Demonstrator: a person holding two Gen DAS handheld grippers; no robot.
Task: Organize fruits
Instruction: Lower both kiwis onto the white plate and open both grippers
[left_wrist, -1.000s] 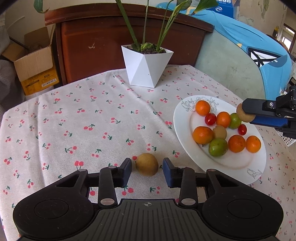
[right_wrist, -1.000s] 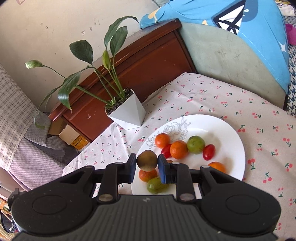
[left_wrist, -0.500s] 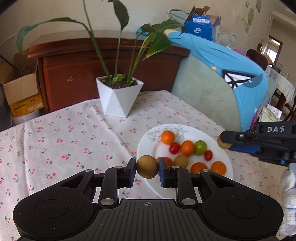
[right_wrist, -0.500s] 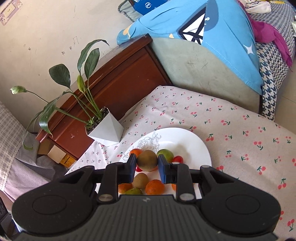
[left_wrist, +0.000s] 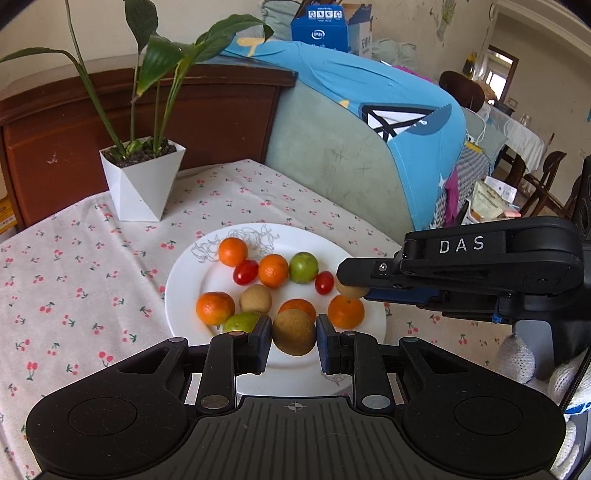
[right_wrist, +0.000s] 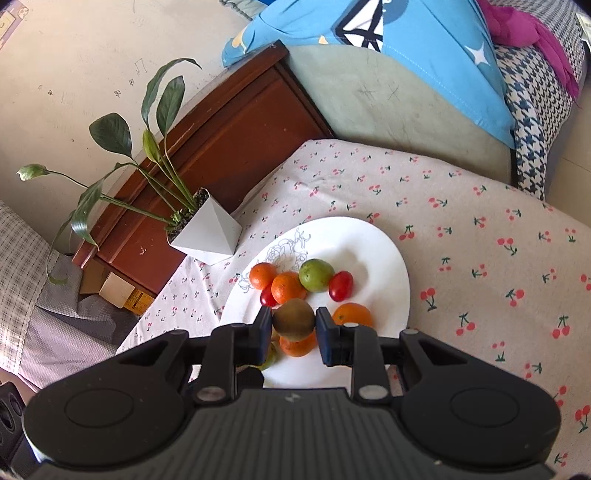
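From my left wrist, my left gripper (left_wrist: 294, 338) has its fingers (left_wrist: 261, 341) closed tight on a brown round fruit (left_wrist: 294, 332), holding it above the near rim of the white plate (left_wrist: 184, 295). The plate sits on the cherry-print surface (left_wrist: 74, 277) and carries oranges, green fruits, red cherry tomatoes and another brown fruit (left_wrist: 255, 299). My right gripper (left_wrist: 351, 282) reaches in from the right over the plate's far side, pinching a second brown fruit (left_wrist: 349, 291) just above an orange (left_wrist: 346, 312). A white pot with a leafy plant (left_wrist: 142, 181) stands behind the plate, well apart from it. From my right wrist, the right gripper (right_wrist: 293, 326) has its fingers (right_wrist: 324, 330) clamped on the brown-green fruit (right_wrist: 293, 319), held over the plate (right_wrist: 369, 243), with an orange (right_wrist: 295, 347) showing directly beneath it and other fruit (right_wrist: 316, 275) just beyond. The plant pot (right_wrist: 207, 232) stands near the plate's far-left edge.
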